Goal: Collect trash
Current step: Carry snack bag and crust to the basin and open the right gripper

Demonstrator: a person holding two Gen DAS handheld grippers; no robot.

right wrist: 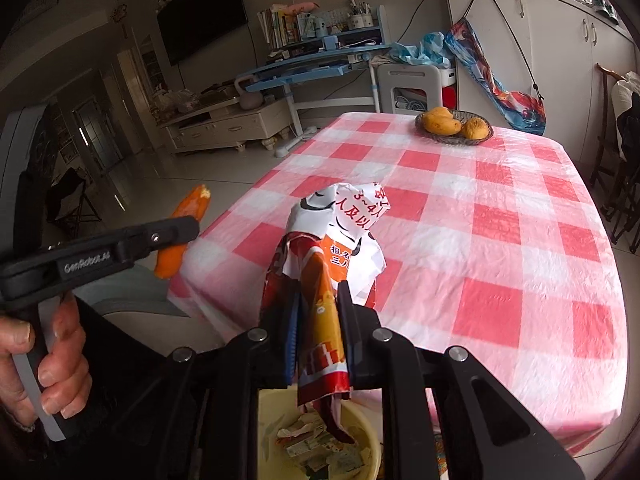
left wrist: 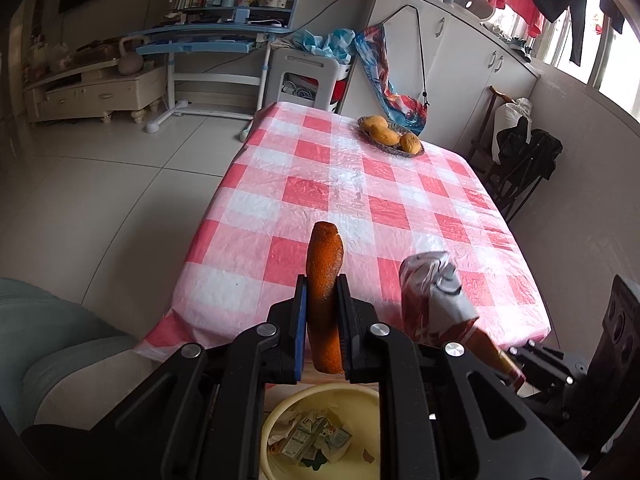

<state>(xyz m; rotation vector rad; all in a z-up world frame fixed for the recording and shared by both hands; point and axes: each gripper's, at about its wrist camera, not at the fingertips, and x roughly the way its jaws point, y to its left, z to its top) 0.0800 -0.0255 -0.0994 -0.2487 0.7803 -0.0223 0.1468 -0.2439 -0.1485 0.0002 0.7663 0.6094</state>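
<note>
Between left tool pads — peel

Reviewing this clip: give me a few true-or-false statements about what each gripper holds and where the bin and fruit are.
1. The left gripper is shut on an orange peel. True.
2. The right gripper is open. False: it is shut on a crumpled wrapper.
3. The yellow bin below the grippers already holds paper scraps. True.
4. The fruit basket sits on the floor. False: it is on the checked table, at the far end.
</note>
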